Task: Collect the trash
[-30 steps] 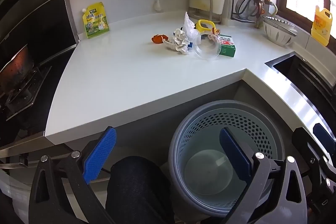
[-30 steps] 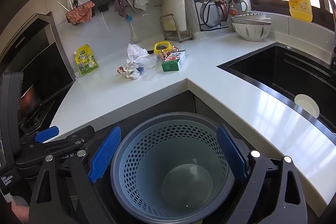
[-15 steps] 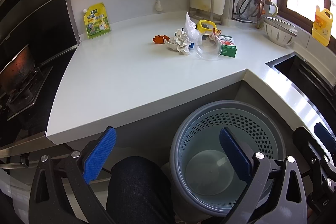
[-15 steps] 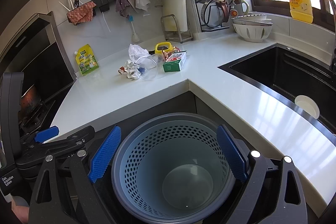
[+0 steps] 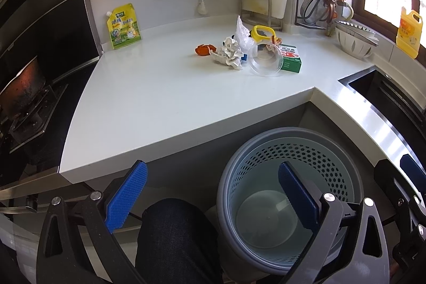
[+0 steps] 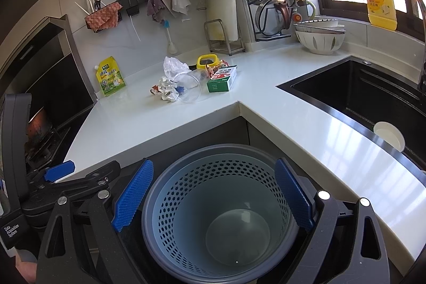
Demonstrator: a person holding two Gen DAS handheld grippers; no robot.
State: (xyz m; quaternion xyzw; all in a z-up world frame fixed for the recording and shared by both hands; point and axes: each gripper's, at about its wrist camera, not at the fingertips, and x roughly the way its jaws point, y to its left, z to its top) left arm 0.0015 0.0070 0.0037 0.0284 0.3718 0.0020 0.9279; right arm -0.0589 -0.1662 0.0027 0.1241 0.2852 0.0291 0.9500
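A pile of trash lies far back on the white counter (image 5: 165, 97): crumpled paper (image 5: 227, 55), a clear plastic cup (image 5: 266, 61) on its side, a green and red carton (image 5: 290, 61), a white plastic bag (image 5: 242, 34), an orange scrap (image 5: 203, 49). The pile also shows in the right wrist view: cup (image 6: 189, 87), carton (image 6: 221, 79), paper (image 6: 167, 92). A grey perforated trash bin (image 5: 290, 193) (image 6: 221, 212) stands on the floor below the counter corner, empty. My left gripper (image 5: 213, 193) and right gripper (image 6: 213, 198) are both open and empty, held low above the bin.
A yellow-green pouch (image 5: 123, 27) leans on the back wall. A stove with a wok (image 5: 24, 87) is at the left. A black sink (image 6: 372, 97) with a white bowl (image 6: 388, 136) is at the right. A colander (image 6: 319, 40) and yellow bottle (image 6: 379, 3) stand behind it.
Both views have shifted very slightly; the grippers stay open above the bin and nothing on the counter has moved.
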